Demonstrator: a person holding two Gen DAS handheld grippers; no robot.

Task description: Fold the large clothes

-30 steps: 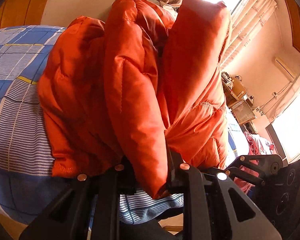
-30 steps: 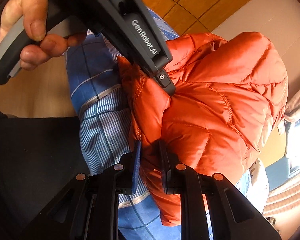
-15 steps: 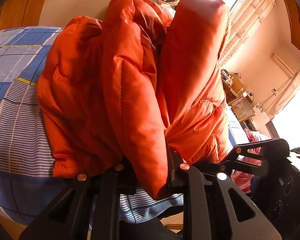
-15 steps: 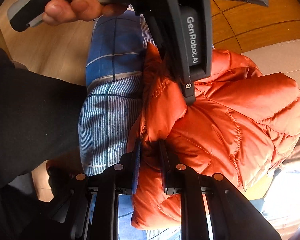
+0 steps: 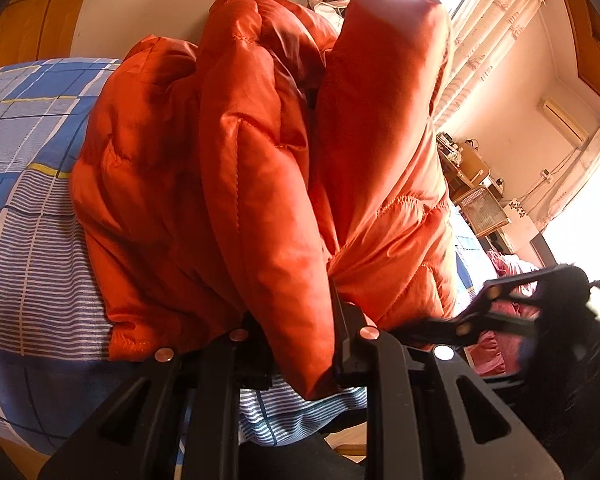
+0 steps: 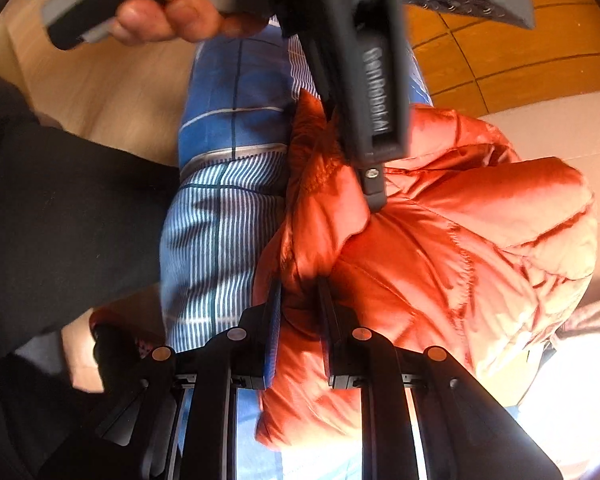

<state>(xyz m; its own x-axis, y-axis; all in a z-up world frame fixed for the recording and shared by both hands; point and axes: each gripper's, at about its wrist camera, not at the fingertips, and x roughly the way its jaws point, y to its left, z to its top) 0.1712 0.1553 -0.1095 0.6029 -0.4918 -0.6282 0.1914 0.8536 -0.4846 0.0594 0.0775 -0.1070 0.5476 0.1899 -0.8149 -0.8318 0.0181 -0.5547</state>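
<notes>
An orange puffer jacket [image 5: 260, 168] lies bunched in thick folds on a blue checked and striped bed cover [image 5: 24, 208]. My left gripper [image 5: 300, 344] is shut on a fold of the jacket's near edge. In the right wrist view the jacket [image 6: 440, 248] fills the right half, and my right gripper [image 6: 300, 320] is shut on another fold of its edge. The left gripper's body [image 6: 364, 92] shows there from above, its finger tip pressed into the jacket just ahead of my right gripper. The right gripper [image 5: 500, 312] appears blurred at the lower right of the left wrist view.
The bed cover [image 6: 228, 216] ends close to the person's dark clothing [image 6: 60, 220] at the left. A hand [image 6: 172, 20] holds the left gripper's handle. Curtains and a bright window [image 5: 480, 32] stand behind the jacket, with a cluttered shelf [image 5: 472, 188] and pink cloth [image 5: 508, 272] at the right.
Both grippers stay shut on the jacket. The two grippers have swung round relative to each other; the left gripper's body now stands nearly upright in the right wrist view.
</notes>
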